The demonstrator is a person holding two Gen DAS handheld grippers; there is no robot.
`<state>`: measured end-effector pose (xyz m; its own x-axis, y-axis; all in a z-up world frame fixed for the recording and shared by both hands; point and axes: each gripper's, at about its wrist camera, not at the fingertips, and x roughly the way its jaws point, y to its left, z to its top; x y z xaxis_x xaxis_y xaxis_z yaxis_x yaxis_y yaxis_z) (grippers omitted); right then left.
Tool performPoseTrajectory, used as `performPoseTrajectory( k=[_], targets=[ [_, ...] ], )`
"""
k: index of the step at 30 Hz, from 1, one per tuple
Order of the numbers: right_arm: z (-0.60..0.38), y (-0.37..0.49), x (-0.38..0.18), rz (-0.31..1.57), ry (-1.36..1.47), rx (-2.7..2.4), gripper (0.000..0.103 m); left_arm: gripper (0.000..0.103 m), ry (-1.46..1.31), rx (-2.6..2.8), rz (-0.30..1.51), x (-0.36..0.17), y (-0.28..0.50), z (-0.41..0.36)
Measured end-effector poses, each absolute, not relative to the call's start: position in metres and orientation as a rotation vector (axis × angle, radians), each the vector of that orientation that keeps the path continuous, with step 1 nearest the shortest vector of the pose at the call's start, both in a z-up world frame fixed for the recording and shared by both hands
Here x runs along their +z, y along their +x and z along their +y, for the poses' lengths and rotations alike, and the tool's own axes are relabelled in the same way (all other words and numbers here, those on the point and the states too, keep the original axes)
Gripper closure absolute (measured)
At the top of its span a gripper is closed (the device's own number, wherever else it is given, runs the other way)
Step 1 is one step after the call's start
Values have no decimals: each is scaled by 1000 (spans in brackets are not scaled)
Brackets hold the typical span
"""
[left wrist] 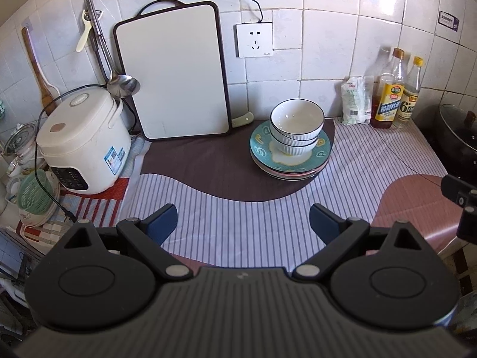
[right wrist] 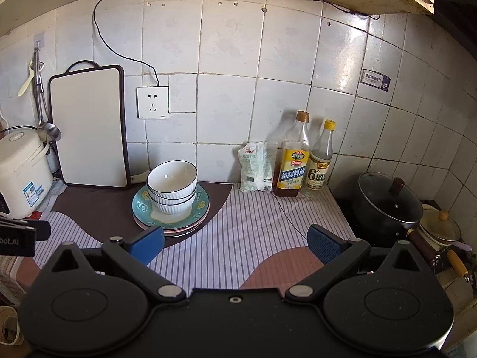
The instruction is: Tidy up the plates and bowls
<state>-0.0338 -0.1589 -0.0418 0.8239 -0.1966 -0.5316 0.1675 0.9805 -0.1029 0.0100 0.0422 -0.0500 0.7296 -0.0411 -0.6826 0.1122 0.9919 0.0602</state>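
Left tongs (left wrist: 243,222) wide open, empty, right tongs (right wrist: 235,244) likewise, bowls (left wrist: 296,126) nested on plates (left wrist: 290,156), far worktop (left wrist: 238,214)

A cutting board (left wrist: 171,71) leaned on the wall ahead-left of the tongs, a rice cooker (left wrist: 82,140) farther left; two bottles (right wrist: 304,156) and a pot (right wrist: 387,200) stood ahead-right.

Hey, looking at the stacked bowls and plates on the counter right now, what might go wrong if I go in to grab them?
1. The bowls sit nested on the plate stack; lifting the plates first might tip them.
2. The bottles stand nearby beside the stack; a wide swing of the right tongs could knock them.
3. The cloth under the plates may drag or bunch if the stack is slid.
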Motion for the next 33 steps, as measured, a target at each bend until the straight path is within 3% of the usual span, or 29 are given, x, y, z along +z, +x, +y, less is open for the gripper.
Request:
performPoseTrajectory(
  k=[33],
  targets=[
    [-171, -54, -47, 538, -42, -246, 0, 0, 138, -97, 649, -57, -19, 21]
  ],
)
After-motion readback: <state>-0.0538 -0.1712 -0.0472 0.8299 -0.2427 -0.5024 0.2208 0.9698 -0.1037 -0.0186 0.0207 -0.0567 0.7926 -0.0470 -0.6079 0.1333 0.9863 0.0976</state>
